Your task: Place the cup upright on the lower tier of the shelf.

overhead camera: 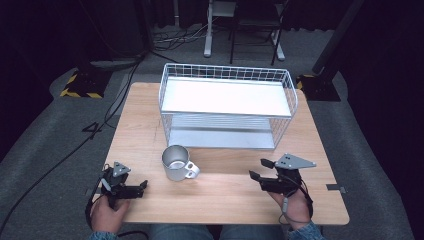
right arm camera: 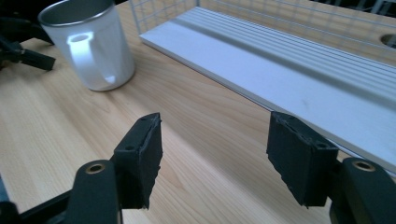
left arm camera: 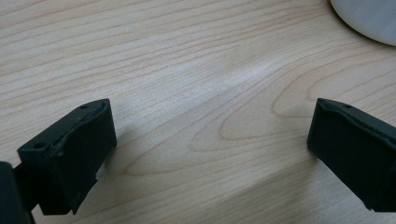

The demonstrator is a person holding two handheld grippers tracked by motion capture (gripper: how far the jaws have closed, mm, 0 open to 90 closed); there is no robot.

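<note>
Open jaws of the right gripper over table, white mug beyond

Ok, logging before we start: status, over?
Left gripper, right gripper: open, empty. White metal mug upright between them, before white wire rack. Nothing in the way.

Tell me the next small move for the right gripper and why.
Probably ease the right gripper forward and left toward the mug. Its fingers are open and empty, and the mug stands upright on the table with its handle facing that gripper.
</note>
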